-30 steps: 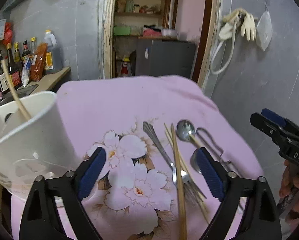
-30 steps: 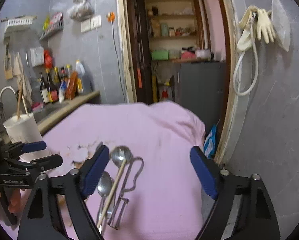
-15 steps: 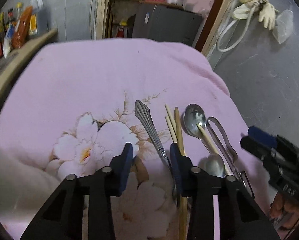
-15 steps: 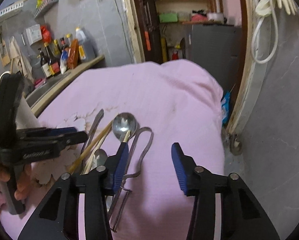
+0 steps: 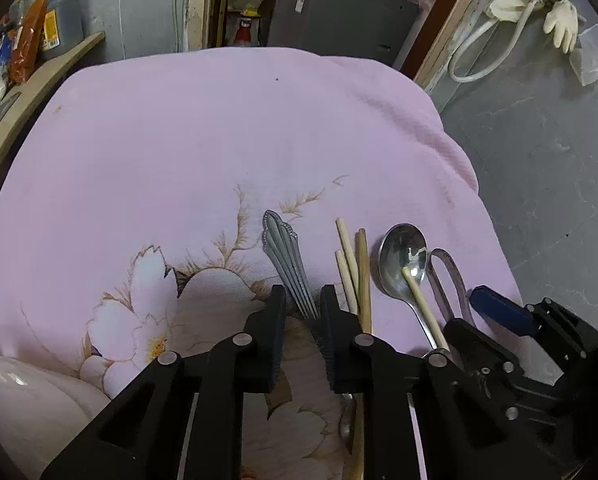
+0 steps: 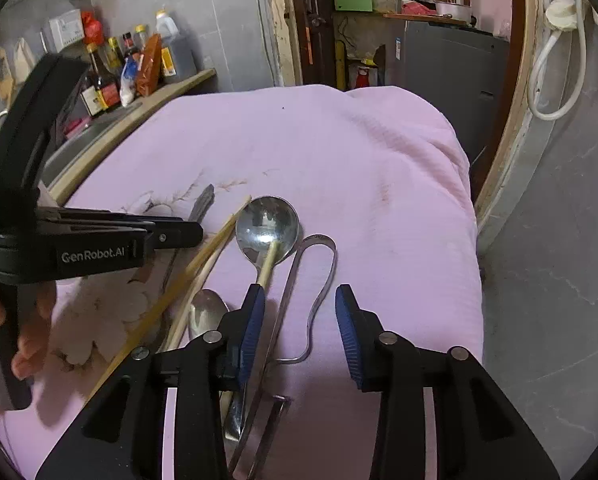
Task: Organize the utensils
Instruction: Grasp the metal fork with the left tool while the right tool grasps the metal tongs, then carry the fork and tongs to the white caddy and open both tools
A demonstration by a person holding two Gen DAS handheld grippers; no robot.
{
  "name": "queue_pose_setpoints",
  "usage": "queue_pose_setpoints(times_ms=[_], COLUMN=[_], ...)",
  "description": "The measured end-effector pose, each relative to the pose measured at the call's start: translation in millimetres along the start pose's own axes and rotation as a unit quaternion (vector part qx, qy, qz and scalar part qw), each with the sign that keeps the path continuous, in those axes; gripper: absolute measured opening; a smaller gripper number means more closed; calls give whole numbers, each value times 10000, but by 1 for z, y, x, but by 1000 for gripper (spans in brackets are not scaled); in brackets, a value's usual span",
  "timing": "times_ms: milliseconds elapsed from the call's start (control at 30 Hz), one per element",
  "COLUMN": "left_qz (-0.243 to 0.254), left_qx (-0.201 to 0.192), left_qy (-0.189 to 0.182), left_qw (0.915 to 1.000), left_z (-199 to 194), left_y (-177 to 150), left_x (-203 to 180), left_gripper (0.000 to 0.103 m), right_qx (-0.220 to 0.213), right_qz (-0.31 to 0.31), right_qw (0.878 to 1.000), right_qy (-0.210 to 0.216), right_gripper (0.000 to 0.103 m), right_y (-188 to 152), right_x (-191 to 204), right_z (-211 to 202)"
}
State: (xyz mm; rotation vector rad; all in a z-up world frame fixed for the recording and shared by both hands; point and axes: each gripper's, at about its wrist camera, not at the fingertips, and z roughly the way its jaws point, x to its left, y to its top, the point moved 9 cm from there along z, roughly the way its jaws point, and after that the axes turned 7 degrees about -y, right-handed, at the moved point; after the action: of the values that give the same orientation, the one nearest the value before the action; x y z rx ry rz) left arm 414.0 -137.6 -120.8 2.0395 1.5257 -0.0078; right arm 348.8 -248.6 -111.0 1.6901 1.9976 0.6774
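Utensils lie side by side on a pink flowered cloth (image 5: pixel 219 140). My left gripper (image 5: pixel 303 304) is closing, its jaws either side of the grey fork handle (image 5: pixel 283 252), and a sliver of gap still shows. Right of the fork lie wooden chopsticks (image 5: pixel 353 264), a large spoon (image 5: pixel 403 252) with one chopstick across its bowl, and a looped metal peeler (image 5: pixel 445 276). My right gripper (image 6: pixel 299 312) is also closing and straddles the peeler (image 6: pixel 319 280), pads not pressing. A small spoon (image 6: pixel 207 312) lies left of it. The left gripper (image 6: pixel 197 234) reaches in from the left.
A white holder (image 5: pixel 27 400) fills the left view's bottom-left corner. A hand (image 6: pixel 31 340) holds the left gripper. Bottles (image 6: pixel 139 64) stand on a counter at the back left. The cloth drops off at its right edge beside a grey wall (image 6: pixel 559 240).
Both grippers have come down and tilted toward the utensils, and their jaws have narrowed a lot. The white holder has slid to the corner of the left view.
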Motion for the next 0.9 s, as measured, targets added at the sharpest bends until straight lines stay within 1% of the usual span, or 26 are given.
queue_pose_setpoints(times_ms=[200, 333, 500, 567, 667, 733, 800, 833, 900], left_qz=[-67, -184, -412, -483, -510, -484, -411, -354, -193], left_qx=[90, 106, 146, 126, 41, -65, -239, -343, -650], left_qy=[-5, -58, -214, -321, -405, -489, -543, -567, -617], left_qw=[9999, 9998, 9988, 9982, 9979, 9976, 9974, 9972, 9958], left_z=[1, 1, -1, -3, -9, -15, -25, -30, -43], left_y=[2, 4, 1, 0, -3, -5, -7, -7, -9], left_x=[-4, -7, -8, -9, -12, -15, -20, -22, -28], left_gripper=[12, 11, 9, 8, 7, 6, 6, 6, 6], right_qx=[145, 219, 302, 289, 170, 4, -142, -288, -555], right_qz=[-25, -49, 66, 172, 321, 338, 362, 364, 304], right_qw=[9998, 9994, 9993, 9993, 9993, 9994, 9992, 9989, 9980], right_qy=[-123, -259, -230, -131, -22, -17, 13, 27, -24], right_gripper=[30, 24, 21, 20, 20, 20, 20, 19, 19], right_y=[1, 3, 3, 3, 2, 0, -3, -4, -5], right_x=[1, 0, -1, -2, -3, -4, -3, -2, 1], right_z=[8, 12, 12, 9, 2, -6, -14, -21, -32])
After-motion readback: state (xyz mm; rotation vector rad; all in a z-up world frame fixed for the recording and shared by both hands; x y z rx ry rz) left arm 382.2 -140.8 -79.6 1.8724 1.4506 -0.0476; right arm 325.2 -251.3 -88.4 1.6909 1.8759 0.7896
